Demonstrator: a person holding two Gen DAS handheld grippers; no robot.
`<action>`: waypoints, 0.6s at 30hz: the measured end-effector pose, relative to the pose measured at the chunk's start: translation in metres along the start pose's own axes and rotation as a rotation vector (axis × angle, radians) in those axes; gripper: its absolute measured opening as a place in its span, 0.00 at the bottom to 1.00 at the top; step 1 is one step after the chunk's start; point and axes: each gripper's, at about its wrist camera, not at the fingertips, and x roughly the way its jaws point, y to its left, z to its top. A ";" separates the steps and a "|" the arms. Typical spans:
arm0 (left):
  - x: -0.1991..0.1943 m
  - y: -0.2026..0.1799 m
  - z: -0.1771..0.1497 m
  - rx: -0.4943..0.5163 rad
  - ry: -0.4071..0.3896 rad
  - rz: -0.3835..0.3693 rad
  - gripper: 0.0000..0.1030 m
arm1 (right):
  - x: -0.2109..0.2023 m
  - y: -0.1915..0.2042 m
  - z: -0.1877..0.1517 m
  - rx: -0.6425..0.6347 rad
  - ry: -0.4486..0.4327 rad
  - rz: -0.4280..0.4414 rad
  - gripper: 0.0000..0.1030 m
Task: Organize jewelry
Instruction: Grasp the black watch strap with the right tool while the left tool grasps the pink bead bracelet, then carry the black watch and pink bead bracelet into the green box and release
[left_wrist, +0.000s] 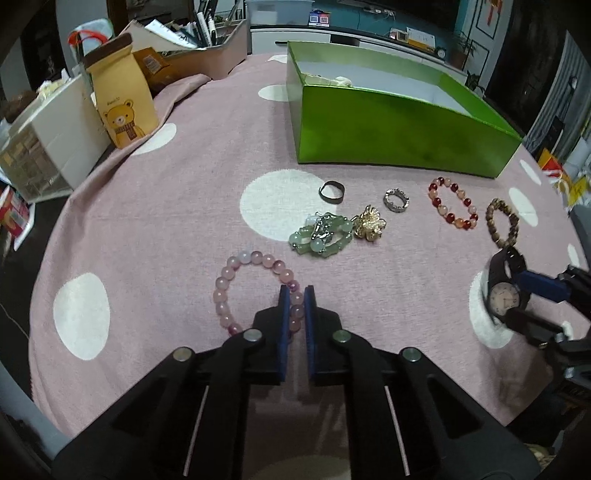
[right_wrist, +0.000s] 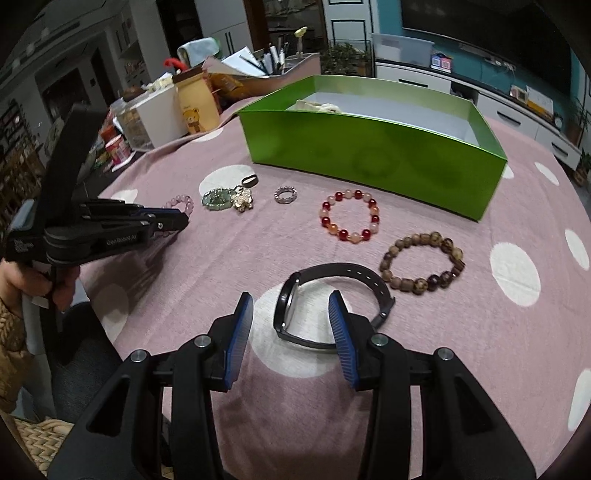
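Observation:
A pink bead bracelet (left_wrist: 221, 284) lies on the dotted pink cloth, and my left gripper (left_wrist: 296, 288) is shut on its near beads. The right wrist view shows the same grip from the side, the left gripper (right_wrist: 177, 218) on the pink bracelet (right_wrist: 181, 201). A black wristwatch (right_wrist: 291, 314) stands on edge on a white dot. My right gripper (right_wrist: 291, 295) is open around it, one pad on each side, the left pad clear of it. The green box (left_wrist: 388, 125) stands open behind.
Between the box and me lie a green jade bracelet (left_wrist: 321, 236), a gold flower brooch (left_wrist: 369, 221), a silver ring (left_wrist: 396, 199), a dark ring (left_wrist: 332, 192), a red bead bracelet (right_wrist: 325, 221) and a brown wooden bracelet (right_wrist: 391, 254). A bear-print bag (left_wrist: 122, 96) and white drawers (left_wrist: 51, 147) stand left.

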 end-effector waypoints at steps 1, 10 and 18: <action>-0.002 0.001 0.000 -0.010 -0.004 -0.008 0.07 | 0.003 0.001 0.000 -0.007 0.004 -0.003 0.33; -0.024 0.005 0.002 -0.057 -0.063 -0.045 0.07 | 0.010 -0.001 -0.002 -0.006 0.001 -0.013 0.09; -0.045 -0.002 0.008 -0.058 -0.114 -0.079 0.07 | -0.019 -0.019 0.002 0.073 -0.080 0.006 0.07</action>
